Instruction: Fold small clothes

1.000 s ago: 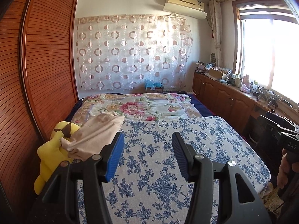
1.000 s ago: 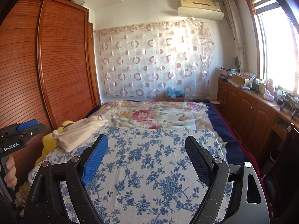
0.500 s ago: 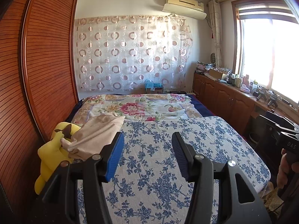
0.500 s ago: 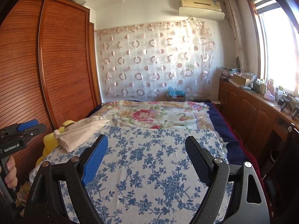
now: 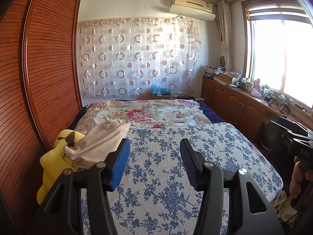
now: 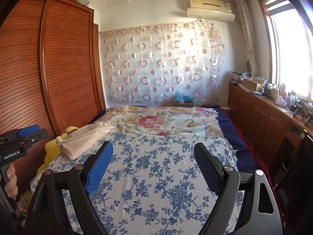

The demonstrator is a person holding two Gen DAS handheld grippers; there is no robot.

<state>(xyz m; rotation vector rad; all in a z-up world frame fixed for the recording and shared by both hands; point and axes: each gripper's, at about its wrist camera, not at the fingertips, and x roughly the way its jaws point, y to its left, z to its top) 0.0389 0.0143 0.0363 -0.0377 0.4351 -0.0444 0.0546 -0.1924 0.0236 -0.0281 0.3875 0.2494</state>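
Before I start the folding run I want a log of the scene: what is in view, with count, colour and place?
Garment: one, beige, bunched at the bed's left edge, on the toy.
Plush toy: one, yellow, under the garment.
Blue-flowered sheet: one, white and blue, near half of the bed.
Floral quilt: one, pink and cream, far half.
Wardrobe: one, reddish wood, left.
Air conditioner: one, cream, high on the far wall.
Left gripper: fingers open, empty.
Right gripper: fingers open, empty.
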